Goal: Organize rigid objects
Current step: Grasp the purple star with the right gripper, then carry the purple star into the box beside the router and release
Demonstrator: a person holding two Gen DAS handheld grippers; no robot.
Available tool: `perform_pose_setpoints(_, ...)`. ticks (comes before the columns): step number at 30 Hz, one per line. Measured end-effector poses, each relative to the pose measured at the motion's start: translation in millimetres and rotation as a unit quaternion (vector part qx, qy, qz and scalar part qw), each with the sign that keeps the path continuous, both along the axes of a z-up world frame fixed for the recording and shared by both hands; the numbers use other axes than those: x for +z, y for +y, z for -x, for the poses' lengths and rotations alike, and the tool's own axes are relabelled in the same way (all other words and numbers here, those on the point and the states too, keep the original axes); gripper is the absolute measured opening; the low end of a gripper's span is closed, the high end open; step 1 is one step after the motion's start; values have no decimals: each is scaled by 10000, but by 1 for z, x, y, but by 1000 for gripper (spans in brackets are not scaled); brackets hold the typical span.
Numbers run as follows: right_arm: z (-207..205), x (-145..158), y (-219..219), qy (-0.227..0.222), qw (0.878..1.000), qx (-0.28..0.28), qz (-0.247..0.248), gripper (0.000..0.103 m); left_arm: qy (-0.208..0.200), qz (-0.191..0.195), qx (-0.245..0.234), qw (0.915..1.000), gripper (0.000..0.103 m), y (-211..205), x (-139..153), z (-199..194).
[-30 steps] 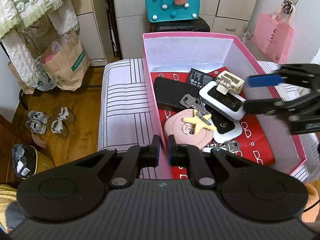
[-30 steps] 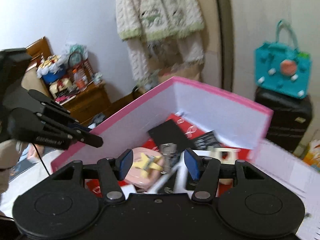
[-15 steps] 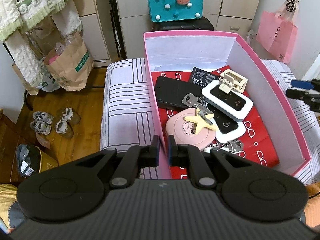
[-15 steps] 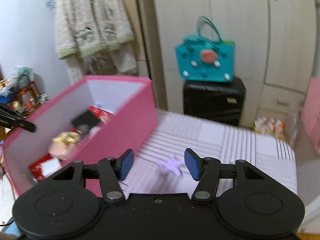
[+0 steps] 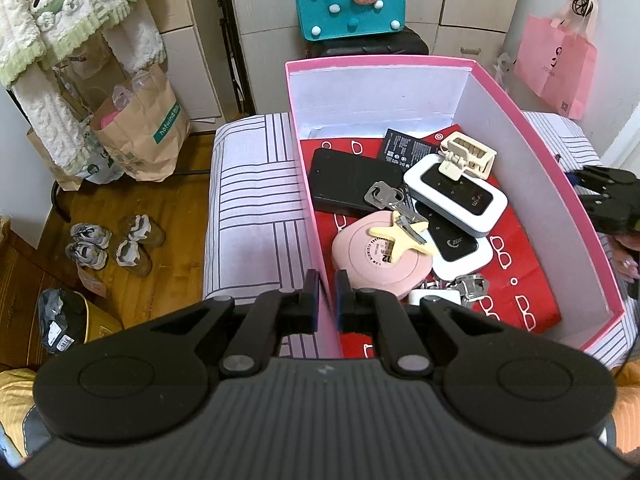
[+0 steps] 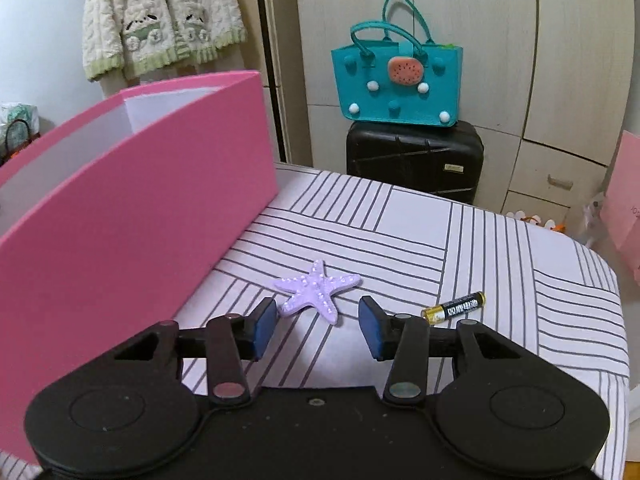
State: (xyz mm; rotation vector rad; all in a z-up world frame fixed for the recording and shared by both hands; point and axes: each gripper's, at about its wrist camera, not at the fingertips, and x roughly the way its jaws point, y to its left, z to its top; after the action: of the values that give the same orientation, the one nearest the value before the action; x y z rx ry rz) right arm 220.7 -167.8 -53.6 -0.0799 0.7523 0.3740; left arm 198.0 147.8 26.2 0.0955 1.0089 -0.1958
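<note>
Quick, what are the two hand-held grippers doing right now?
Left hand-held gripper: shut on the pink box wall.
Right hand-held gripper: open, jaws just been closing, holding nothing, purple starfish just ahead.

Pink box (image 6: 132, 216), lilac starfish (image 6: 318, 290), striped white cover (image 6: 460, 240), teal bag (image 6: 398, 80)

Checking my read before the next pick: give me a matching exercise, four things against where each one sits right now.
Things:
1. purple starfish
2. battery
3. yellow starfish
4. left gripper

Places:
A. on the round pink case inside the box
B. clamped on the pink box's near wall
C. on the striped cover, ahead of the right gripper's open jaws
D. on the striped cover, right of those jaws

Pairs: 1-C, 2-D, 3-A, 4-B
</note>
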Motion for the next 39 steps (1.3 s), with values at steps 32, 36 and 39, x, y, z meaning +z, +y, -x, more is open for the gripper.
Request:
perform_pose_setpoints(32,55,100,18,-524,9986,23,5,38,-138,-54,-284,9995,8,0,0,6)
perform_pose_setpoints(36,60,120,39,-313,9969,580,-427,38,-112,-5,-330,9994,8,2,0,4)
perform_pose_setpoints(39,60,129,62,-102,9926,1007,-676,38,-121,25,-361,9993,8,3,0,4)
